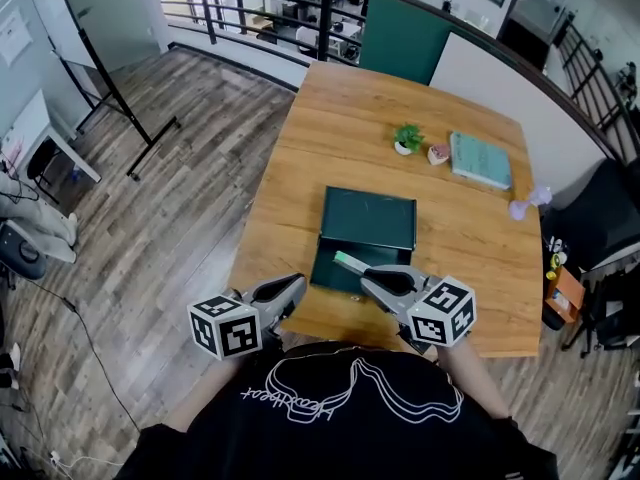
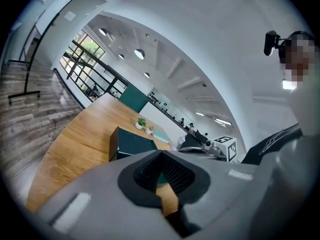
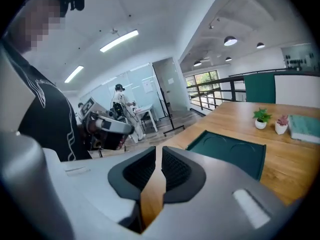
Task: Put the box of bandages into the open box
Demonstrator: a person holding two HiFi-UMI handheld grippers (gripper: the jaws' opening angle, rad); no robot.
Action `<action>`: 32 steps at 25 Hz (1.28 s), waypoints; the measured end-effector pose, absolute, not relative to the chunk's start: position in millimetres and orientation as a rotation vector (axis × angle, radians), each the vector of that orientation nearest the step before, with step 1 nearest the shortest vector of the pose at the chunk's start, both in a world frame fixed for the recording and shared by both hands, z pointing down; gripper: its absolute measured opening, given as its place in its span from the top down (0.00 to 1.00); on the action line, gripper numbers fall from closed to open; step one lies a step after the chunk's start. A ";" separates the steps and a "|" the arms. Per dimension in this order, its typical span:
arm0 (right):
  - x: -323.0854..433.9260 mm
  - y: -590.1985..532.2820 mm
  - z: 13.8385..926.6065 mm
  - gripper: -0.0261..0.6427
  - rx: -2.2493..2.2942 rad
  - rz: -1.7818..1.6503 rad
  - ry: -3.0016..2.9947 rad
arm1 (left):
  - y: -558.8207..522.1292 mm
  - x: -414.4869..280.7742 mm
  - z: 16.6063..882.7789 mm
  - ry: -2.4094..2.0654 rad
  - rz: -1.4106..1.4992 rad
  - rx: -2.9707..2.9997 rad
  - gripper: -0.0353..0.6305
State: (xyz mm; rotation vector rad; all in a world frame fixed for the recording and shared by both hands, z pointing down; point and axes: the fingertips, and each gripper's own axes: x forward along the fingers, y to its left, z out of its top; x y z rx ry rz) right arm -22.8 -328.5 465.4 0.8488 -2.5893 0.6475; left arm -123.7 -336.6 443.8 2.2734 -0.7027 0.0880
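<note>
Right gripper (image 1: 368,279), jaws barely parted and empty, hangs over the dark green rectangular open box (image 1: 368,218) near the wooden tabletop's (image 1: 470,248) front edge, left gripper (image 1: 297,288) closed, empty.

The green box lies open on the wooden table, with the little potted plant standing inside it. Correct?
Not inside it. The head view shows the potted plant standing on the bare table, beyond the open green box and apart from it.
</note>
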 end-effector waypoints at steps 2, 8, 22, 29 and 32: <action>-28.8 -319.4 448.9 0.93 0.840 0.666 -2.653 | -332.7 -121.9 437.2 -0.683 0.079 2.291 0.95; -17.7 -318.5 417.7 0.94 1.005 0.634 -2.734 | -327.6 -110.0 422.0 -0.626 0.070 2.352 0.95; -13.0 -288.4 400.3 0.93 0.968 0.756 -2.872 | -318.3 -76.3 415.7 -0.500 0.055 2.407 0.95; -5.4 -284.8 401.7 0.93 0.985 0.765 -2.878 | -313.4 -62.9 414.9 -0.463 0.074 2.418 0.95; -0.9 -284.9 404.3 0.93 0.998 0.776 -2.871 | -312.5 -61.1 418.2 -0.462 0.082 2.411 0.95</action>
